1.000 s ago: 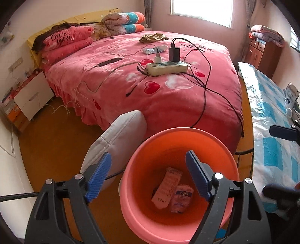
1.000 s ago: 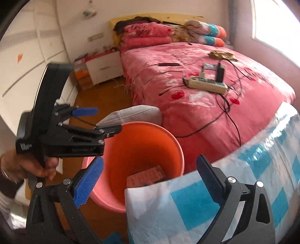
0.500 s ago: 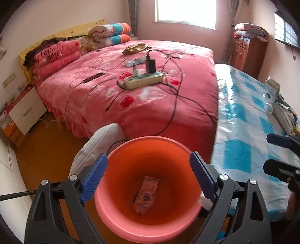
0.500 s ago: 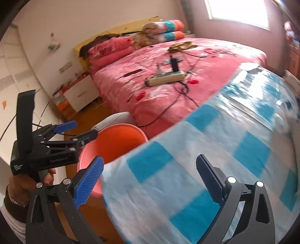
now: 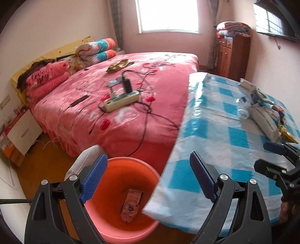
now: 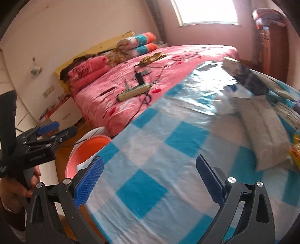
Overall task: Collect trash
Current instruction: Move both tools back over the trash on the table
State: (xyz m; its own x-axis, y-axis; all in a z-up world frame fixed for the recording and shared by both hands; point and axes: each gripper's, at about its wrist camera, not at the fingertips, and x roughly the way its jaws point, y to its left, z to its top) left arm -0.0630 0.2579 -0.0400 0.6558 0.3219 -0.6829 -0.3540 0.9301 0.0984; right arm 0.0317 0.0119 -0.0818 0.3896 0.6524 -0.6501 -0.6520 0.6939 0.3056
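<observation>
Approx. one wrapper (image 5: 131,206) is seen already dropped in the orange bin (image 5: 120,230) beside the worktop (image 5: 225,135), whose far-end litter pile (image 5: 262,112) is judged uncollected; left tool (image 5: 148,180) & right tool (image 6: 150,180) are held spread, empty.

Bright daylight from an overexposed window (image 5: 167,15) at the far wall. Glossy glare across the checked tablecloth (image 6: 196,88) near its far end. Strong fisheye bending and dark vignetting at every corner. Motion blur over tablecloth and clutter (image 6: 262,131) in the right wrist view; left wrist view softly blurred throughout.
</observation>
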